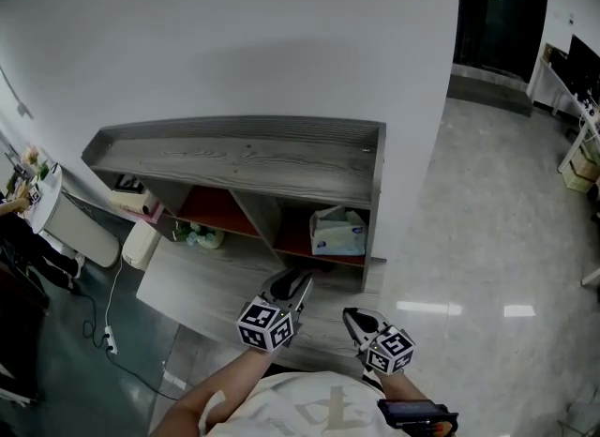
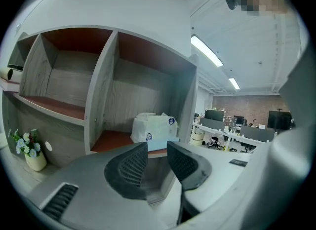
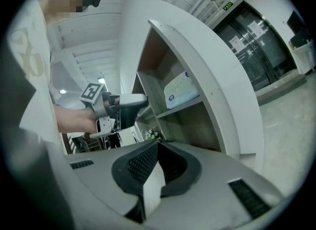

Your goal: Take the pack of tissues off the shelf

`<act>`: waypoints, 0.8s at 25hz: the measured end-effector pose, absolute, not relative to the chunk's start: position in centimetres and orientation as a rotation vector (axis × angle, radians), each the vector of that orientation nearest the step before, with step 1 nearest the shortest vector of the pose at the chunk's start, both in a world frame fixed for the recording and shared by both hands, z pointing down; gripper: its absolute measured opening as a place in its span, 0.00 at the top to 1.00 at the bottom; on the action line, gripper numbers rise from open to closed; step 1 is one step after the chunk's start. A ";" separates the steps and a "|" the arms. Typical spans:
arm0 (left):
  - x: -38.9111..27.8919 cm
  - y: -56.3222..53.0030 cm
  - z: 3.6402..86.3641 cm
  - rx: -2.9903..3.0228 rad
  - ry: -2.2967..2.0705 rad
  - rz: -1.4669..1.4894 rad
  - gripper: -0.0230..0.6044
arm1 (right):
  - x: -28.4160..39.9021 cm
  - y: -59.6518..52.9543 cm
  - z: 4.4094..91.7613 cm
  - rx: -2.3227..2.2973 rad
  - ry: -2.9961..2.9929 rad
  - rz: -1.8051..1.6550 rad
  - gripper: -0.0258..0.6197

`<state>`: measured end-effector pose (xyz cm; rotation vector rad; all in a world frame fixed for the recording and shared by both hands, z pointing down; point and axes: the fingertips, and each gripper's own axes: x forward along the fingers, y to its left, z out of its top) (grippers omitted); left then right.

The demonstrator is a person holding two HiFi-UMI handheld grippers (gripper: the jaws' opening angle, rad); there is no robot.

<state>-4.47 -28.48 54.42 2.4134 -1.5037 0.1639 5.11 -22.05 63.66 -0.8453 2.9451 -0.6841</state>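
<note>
The pack of tissues (image 1: pixel 336 232), white with pale blue print, stands in the lower right compartment of the grey wooden shelf (image 1: pixel 246 158), on its red floor. My left gripper (image 1: pixel 298 285) hovers just in front of that compartment and a little below it, jaws open with nothing between them. In the left gripper view the tissue pack (image 2: pixel 154 128) shows straight ahead, beyond the open left gripper (image 2: pixel 157 149). My right gripper (image 1: pixel 354 318) hangs nearer to me, to the right, shut and empty. The right gripper view shows the right gripper (image 3: pixel 157 146) with its tips together, the tissue pack (image 3: pixel 181 92) and the left gripper (image 3: pixel 131 100).
A small pot of flowers (image 1: pixel 202 235) sits on the low ledge left of the middle divider. A pale box (image 1: pixel 136 203) rests at the shelf's left end. A power strip and cable (image 1: pixel 110 339) lie on the floor at left. Glossy floor (image 1: pixel 487 266) spreads to the right.
</note>
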 end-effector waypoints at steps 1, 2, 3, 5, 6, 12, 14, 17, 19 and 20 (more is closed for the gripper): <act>-4.5 -28.9 54.3 2.413 -1.509 0.168 0.73 | 5.1 -22.1 63.8 -0.848 2.944 -0.686 0.95; -4.5 -29.3 54.2 2.414 -1.515 0.172 0.72 | 5.1 -22.1 63.9 -0.851 2.944 -0.687 0.95; -4.6 -29.8 54.0 2.414 -1.522 0.175 0.71 | 5.0 -22.1 64.0 -0.854 2.944 -0.689 0.95; -4.6 -30.9 53.6 2.416 -1.532 0.178 0.69 | 4.9 -22.2 64.2 -0.858 2.946 -0.694 0.95; -4.6 -31.5 53.4 2.415 -1.533 0.177 0.69 | 4.9 -22.2 64.2 -0.860 2.947 -0.695 0.95; -4.6 -34.4 53.2 2.388 -1.514 0.186 0.69 | 5.4 -22.5 64.3 -0.883 2.943 -0.697 0.95; -4.4 -35.1 53.1 2.391 -1.513 0.191 0.69 | 5.6 -22.8 64.4 -0.893 2.937 -0.704 0.95; -4.1 -35.9 53.2 2.386 -1.510 0.207 0.69 | 5.4 -22.9 64.6 -0.890 2.935 -0.713 0.95; -4.1 -36.3 53.3 2.372 -1.514 0.211 0.69 | 5.0 -22.9 64.7 -0.878 2.938 -0.718 0.95; -4.1 -36.6 53.4 2.362 -1.517 0.214 0.69 | 4.9 -22.8 64.7 -0.873 2.939 -0.721 0.95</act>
